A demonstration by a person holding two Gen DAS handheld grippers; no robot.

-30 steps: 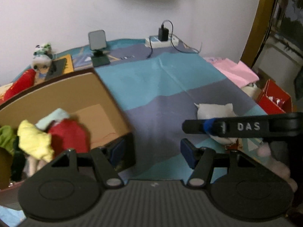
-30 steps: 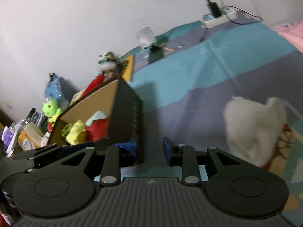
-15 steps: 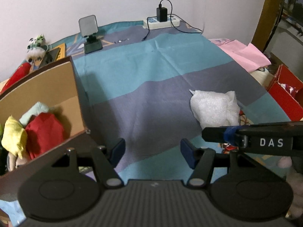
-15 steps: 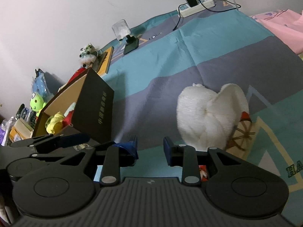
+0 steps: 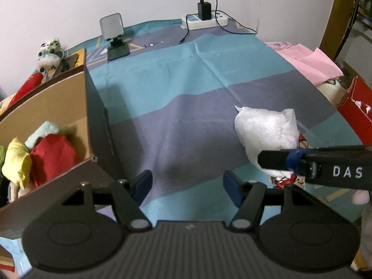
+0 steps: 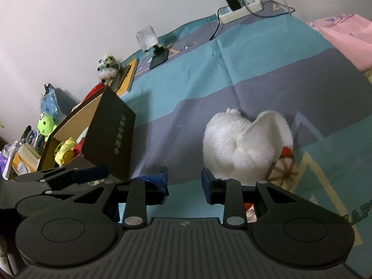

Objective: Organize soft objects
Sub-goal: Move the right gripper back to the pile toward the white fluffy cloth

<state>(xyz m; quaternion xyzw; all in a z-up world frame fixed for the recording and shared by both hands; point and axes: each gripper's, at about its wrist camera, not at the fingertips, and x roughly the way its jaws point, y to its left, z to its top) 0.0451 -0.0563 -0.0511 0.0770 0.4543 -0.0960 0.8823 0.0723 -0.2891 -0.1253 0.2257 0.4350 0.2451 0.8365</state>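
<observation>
Currently I am holding my left gripper [image 5: 187, 186] wide open and empty above the striped cloth [image 5: 186, 107]. To its left, the cardboard box [image 5: 58, 107] is standing open, its dark outer wall just beside my left finger, with red, yellow and pale green soft pieces bunched inside. My right gripper [image 6: 184, 182] is also standing open and empty; the fluffy, folded white towel [image 6: 246, 146] is lying ahead-right of it, close to its right fingertip. A power strip [image 5: 204, 22] is sitting far ahead.
</observation>
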